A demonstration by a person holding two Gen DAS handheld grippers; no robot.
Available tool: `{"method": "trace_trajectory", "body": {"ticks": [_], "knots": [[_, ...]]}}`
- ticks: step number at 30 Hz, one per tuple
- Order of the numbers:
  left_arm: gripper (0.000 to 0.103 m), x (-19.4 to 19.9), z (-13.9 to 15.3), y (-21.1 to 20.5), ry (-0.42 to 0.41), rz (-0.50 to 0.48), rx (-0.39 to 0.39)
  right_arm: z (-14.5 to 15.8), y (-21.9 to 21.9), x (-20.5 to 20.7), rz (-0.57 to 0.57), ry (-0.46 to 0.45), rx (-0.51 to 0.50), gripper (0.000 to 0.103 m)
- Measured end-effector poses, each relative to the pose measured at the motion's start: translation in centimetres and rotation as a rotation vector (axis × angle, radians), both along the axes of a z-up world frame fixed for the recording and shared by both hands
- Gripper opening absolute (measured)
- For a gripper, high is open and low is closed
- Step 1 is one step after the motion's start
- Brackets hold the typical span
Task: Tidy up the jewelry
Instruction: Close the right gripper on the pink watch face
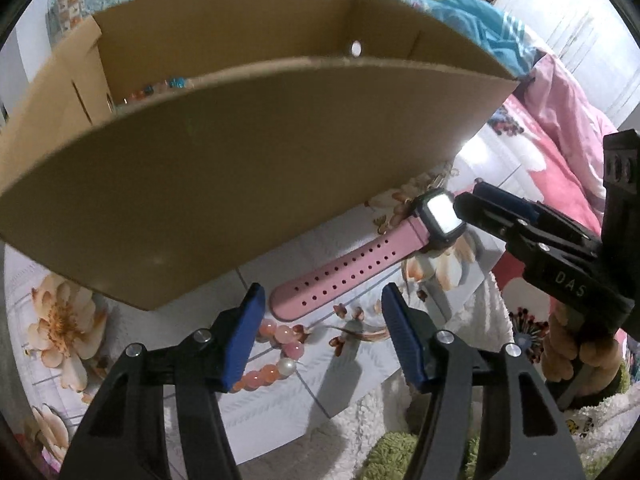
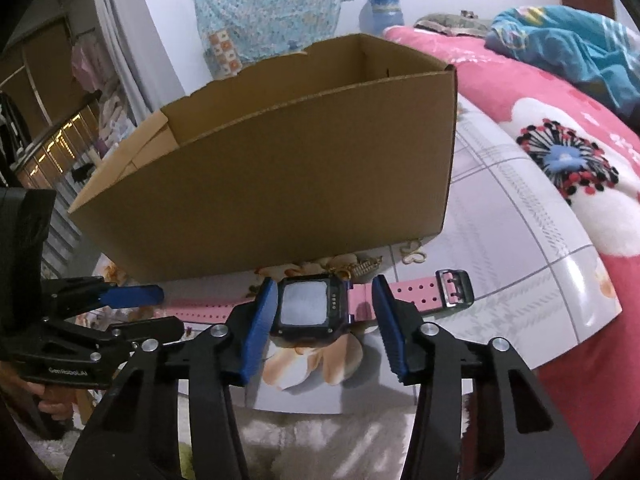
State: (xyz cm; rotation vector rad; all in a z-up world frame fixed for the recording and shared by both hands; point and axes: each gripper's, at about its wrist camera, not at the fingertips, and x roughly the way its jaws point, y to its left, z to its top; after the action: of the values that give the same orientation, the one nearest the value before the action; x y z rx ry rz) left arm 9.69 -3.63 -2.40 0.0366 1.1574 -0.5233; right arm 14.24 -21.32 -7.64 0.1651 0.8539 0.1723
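Plainly the biggest thing in view is the cardboard box, open-topped, standing on a floral mat spread over the bed; a few coloured beads show on its floor in the left wrist view. Just in front of its near wall lies the pink watch, strap stretched flat along the mat, buckle end toward the bedding. The right hand-held gripper straddles the watch case: one pad looks to be at the case's edge, the other stands off it over the strap, so the jaws are not yet clamped on it. The left hand-held gripper hangs released over the strap's free end, with a beaded bracelet lying by its left finger. The likely risk is a lopsided squeeze: the smooth case could pivot or skid against the box wall, and the dangling strap might snag the box rim on the way in. A small gold trinket beside the case could also be dragged along.
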Motion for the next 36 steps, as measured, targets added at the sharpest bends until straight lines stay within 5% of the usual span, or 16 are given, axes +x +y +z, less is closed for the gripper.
{"method": "trace_trajectory", "body": {"ticks": [9, 19, 27, 36], "knots": [[0.059, 1.0, 0.0, -0.2, 0.042, 0.032, -0.024, -0.7, 0.0, 0.4, 0.004, 0.022, -0.010, 0.034], [0.062, 1.8, -0.1, 1.3, 0.103, 0.116, -0.161, -0.8, -0.2, 0.4, 0.000, 0.024, 0.009, 0.034], [0.064, 1.0, -0.1, 0.0, 0.034, 0.074, -0.085, 0.2, -1.8, -0.4, -0.018, 0.000, 0.049, 0.038], [0.064, 0.2, -0.2, -1.6, -0.042, 0.010, 0.022, 0.9, -7.7, -1.7, -0.218, -0.002, 0.016, 0.047]]}}
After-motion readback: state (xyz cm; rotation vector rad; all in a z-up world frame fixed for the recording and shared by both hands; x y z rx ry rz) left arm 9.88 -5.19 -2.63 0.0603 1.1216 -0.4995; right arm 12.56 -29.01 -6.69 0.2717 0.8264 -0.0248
